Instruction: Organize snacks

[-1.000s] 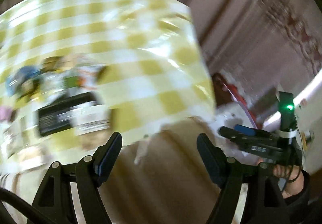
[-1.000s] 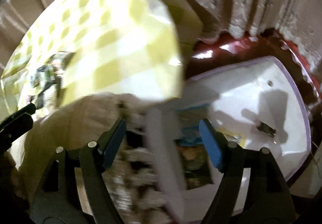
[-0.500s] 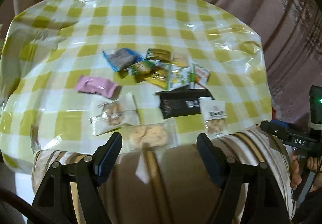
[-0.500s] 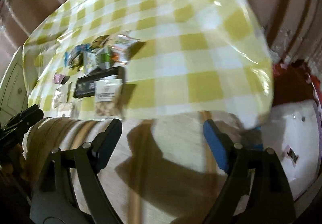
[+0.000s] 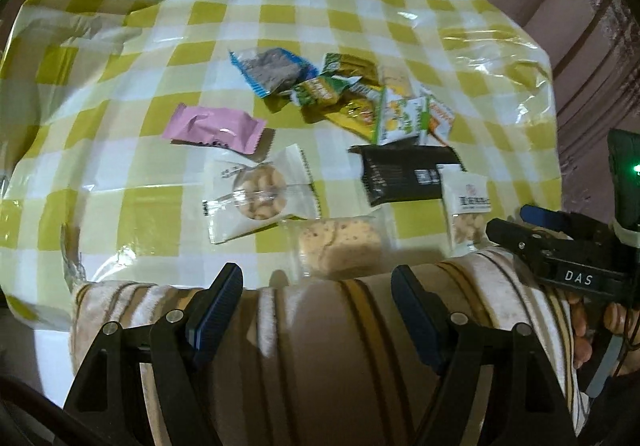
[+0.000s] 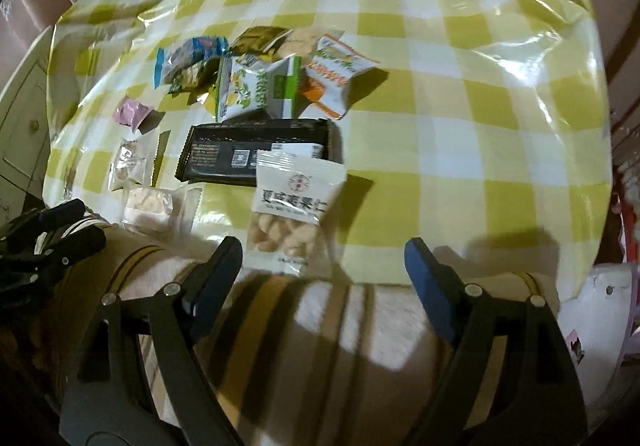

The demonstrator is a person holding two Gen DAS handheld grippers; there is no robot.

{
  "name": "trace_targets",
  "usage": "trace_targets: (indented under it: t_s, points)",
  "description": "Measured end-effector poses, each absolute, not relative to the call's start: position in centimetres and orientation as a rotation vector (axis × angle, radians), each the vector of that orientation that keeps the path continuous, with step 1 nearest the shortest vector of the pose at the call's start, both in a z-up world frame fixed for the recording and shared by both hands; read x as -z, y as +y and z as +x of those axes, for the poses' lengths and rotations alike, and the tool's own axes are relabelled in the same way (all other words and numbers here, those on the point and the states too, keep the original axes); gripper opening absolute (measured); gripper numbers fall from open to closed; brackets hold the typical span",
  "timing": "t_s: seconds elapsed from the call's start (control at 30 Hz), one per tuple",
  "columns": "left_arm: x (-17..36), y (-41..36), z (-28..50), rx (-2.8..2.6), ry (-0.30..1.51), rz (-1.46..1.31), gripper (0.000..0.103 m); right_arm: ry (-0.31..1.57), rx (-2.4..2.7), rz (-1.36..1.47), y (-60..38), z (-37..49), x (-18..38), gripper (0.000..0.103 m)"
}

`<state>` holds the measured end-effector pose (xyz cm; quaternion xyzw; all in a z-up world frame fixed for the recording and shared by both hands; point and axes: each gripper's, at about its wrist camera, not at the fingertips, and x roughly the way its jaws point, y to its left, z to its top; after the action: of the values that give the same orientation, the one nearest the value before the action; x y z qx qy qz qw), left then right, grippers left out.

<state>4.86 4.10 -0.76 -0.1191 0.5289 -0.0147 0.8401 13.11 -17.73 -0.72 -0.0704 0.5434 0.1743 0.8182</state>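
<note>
Several snack packets lie scattered on a yellow-checked tablecloth [image 5: 160,57]. A pink packet [image 5: 216,127], a clear cookie bag [image 5: 260,193], a biscuit bar [image 5: 340,248], a black packet [image 5: 404,175] and a white nut bag [image 5: 466,207] sit nearest. Further back lie blue [image 5: 272,69], green and orange packets. My left gripper [image 5: 316,286] hangs open and empty over a striped cloth, short of the biscuit bar. My right gripper [image 6: 324,260] stands open and empty just below the nut bag [image 6: 294,205]; the black packet [image 6: 256,153] lies behind that.
A striped beige cloth [image 5: 340,346] covers the near table edge under both grippers. Pink curtains [image 5: 592,25] hang behind the table. A white tub [image 6: 608,306] stands low at the right, a white cabinet [image 6: 20,125] at the left. The right half of the tablecloth [image 6: 480,85] is bare.
Both views swung from the table's right edge and the white tub onto the snacks. The right gripper's jaws widened a little. Both grippers stayed empty.
</note>
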Motion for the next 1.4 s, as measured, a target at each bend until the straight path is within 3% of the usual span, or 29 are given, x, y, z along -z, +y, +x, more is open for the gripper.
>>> trace_targets:
  t_s: [0.2, 0.47, 0.97, 1.13, 1.4]
  points:
    - [1.3, 6.0, 5.8, -0.003, 1.147, -0.232, 0.077, 1.208, -0.377, -0.195, -15.6, 14.5, 2.4, 0.085]
    - [3.0, 7.5, 7.7, -0.006, 1.238, 0.017, 0.077, 1.244, -0.362, -0.212, -14.6, 16.0, 3.8, 0.085]
    - [4.7, 7.1, 11.5, 0.268, 1.201, 0.289, 0.076, 1.245, -0.327, -0.265, -13.4, 16.7, 5.5, 0.07]
    - [4.7, 7.0, 12.3, 0.396, 1.196, 0.283, 0.066, 1.236, -0.324, -0.263, -13.6, 16.5, 5.5, 0.067]
    - [4.5, 6.9, 13.4, 0.434, 1.185, 0.32, 0.069, 1.232, -0.325, -0.259, -13.8, 16.4, 5.5, 0.066]
